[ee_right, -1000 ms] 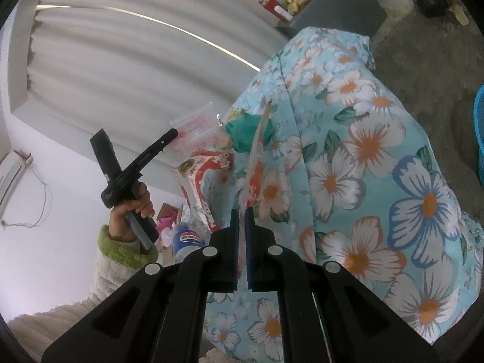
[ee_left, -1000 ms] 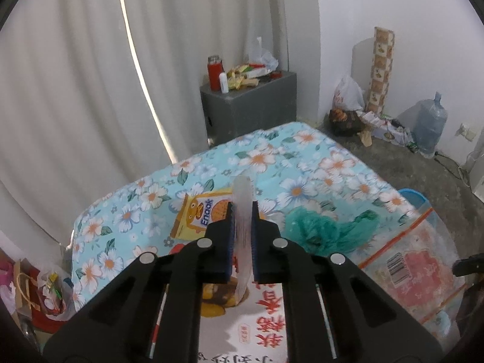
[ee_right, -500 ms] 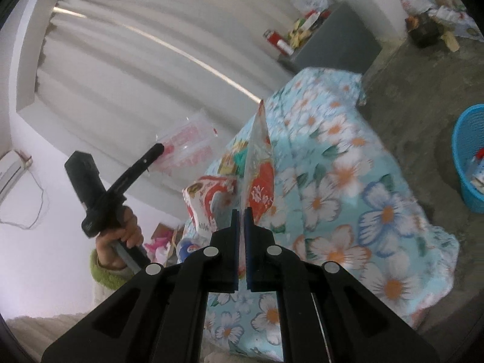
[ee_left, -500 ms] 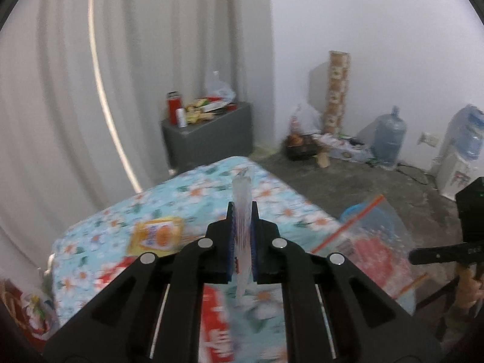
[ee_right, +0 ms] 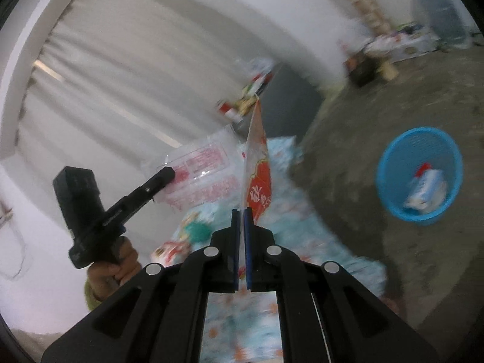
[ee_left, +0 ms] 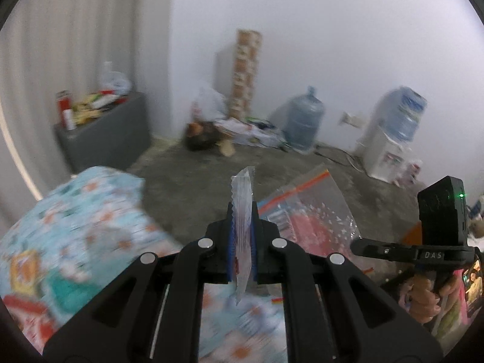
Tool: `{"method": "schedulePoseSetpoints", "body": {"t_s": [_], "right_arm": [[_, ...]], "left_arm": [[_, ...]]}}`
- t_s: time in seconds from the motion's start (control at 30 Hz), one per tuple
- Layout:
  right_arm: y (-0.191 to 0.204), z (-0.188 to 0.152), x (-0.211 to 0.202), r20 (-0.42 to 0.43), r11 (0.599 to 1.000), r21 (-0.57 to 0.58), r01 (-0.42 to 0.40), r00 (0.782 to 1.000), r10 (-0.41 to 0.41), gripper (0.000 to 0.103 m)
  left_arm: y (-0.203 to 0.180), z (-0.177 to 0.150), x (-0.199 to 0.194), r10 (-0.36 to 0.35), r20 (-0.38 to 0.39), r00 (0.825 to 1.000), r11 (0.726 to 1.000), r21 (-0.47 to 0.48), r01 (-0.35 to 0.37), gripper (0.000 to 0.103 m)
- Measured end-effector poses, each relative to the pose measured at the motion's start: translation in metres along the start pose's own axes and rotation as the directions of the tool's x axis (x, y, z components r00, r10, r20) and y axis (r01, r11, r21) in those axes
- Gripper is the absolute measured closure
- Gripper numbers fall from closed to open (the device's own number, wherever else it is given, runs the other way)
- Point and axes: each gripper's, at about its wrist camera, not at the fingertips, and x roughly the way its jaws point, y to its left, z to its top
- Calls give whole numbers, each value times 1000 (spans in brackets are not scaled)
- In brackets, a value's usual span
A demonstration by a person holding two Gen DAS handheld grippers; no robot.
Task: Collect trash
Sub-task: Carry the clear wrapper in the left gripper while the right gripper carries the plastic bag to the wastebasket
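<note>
Clear plastic is showing in both claws. The left claw is clamping edge-on a thin see-through wrapper with a crimped edge, which is sticking up above the pads and hanging a little below them. From the right wrist view that same wrapper is showing its flat side with pink print, held out from the tip of the left claw, which a hand in a green cuff is gripping by the handle.

The right claw is pressed together on the lower edge of a zip bag with red and orange print, standing upright above the pads. From the left wrist view this zip bag is spreading wide, with an orange seal strip along its top, held by the right claw at the right of the frame.

Both pieces are being held up in the air near a corner of the table, which is draped in a blue floral cloth; more packets are lying blurred on it. On the grey floor, well apart from the table, a blue basket is standing with a carton inside.
</note>
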Motion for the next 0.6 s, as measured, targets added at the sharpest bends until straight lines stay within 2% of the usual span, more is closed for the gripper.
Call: {"method": "schedulePoseSetpoints", "body": {"t_s": [0.17, 0.3, 0.43, 0.6], "right_arm": [[-53, 16, -17, 81, 987, 82, 135, 987, -142, 100], [-98, 27, -13, 95, 963, 159, 216, 968, -233, 100], [-144, 37, 8, 70, 939, 224, 261, 957, -283, 100], [-204, 41, 47, 14, 905, 283, 319, 942, -336, 100]], "left_arm": [[-41, 22, 95, -57, -121, 991, 997, 42, 63, 96], [-59, 26, 178, -43, -235, 971, 995, 81, 64, 96], [-70, 14, 264, -33, -366, 930, 994, 86, 69, 96], [-67, -6, 344, -4, -468, 884, 995, 83, 49, 96]]}}
